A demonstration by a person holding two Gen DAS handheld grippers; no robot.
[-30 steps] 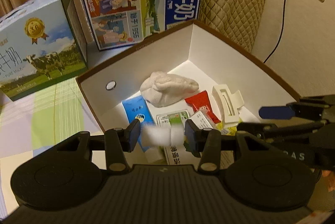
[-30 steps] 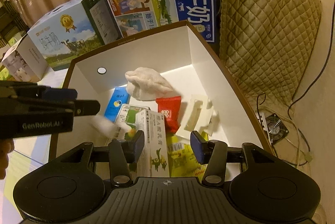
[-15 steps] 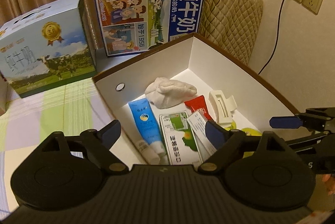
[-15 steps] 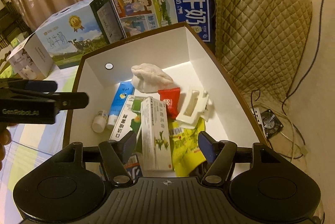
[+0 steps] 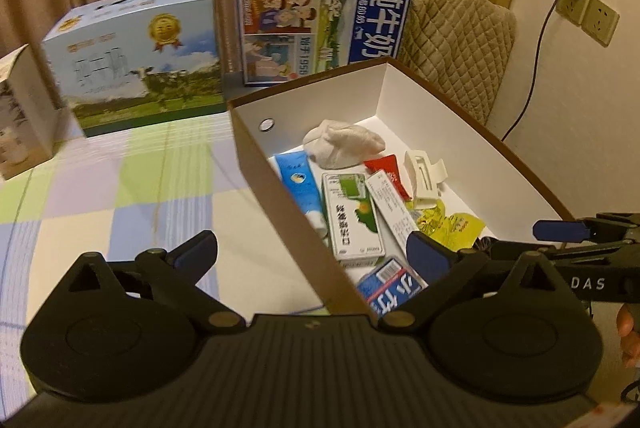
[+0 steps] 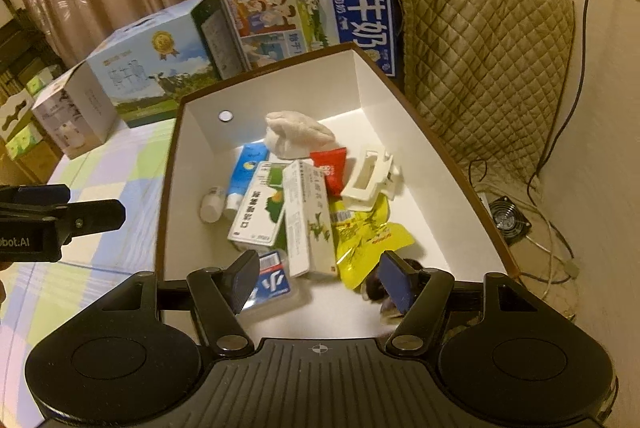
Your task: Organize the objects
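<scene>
Left gripper (image 5: pixel 312 258) dropped the small white bottle (image 6: pixel 211 203), now lying in the box (image 6: pixel 400 99) by the blue tube (image 6: pixel 244 173). Its fingers just opened wide, empty, straddling the box's left wall. Right gripper (image 6: pixel 320 278) fingers also opened, released, over the near clutter. Checkered tabletop (image 5: pixel 120 195) left of the box is free.

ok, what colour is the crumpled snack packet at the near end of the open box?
Yellow with red print: the crumpled snack packet, clearest in the right wrist view.
</scene>
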